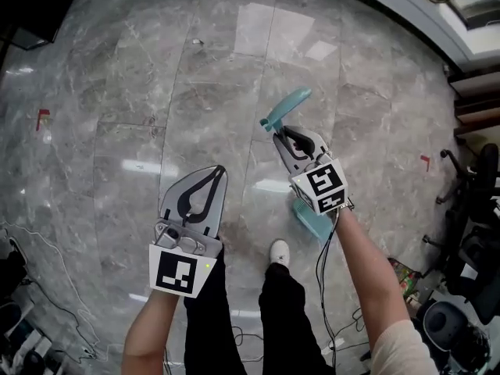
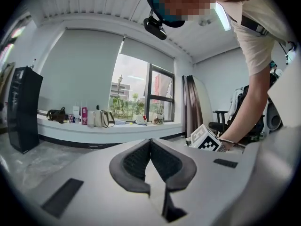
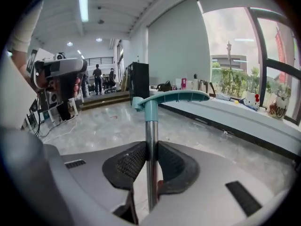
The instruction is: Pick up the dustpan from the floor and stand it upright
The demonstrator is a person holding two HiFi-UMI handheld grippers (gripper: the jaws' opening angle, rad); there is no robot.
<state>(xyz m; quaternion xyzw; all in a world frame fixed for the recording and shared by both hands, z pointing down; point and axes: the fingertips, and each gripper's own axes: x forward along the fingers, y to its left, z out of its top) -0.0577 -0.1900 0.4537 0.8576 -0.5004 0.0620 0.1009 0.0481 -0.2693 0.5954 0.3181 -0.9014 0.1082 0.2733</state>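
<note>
Teal dustpan (image 1: 287, 106) — in extended right tool's (image 1: 279, 135) grip

- Left gripper (image 1: 219, 170): jaws closed, fingertips meeting, nothing between the pads (image 2: 134, 161). Its marker cube (image 1: 181, 270) sits behind the fingers, with the bare left forearm (image 1: 148, 330) behind that.
- Right gripper (image 1: 276, 133): jaws clamped on the dustpan shaft (image 3: 151, 121), which stands between the pads and runs on past the fingertips. Its marker cube (image 1: 323, 184) and the bare right forearm (image 1: 366, 268) sit behind the fingers.
</note>
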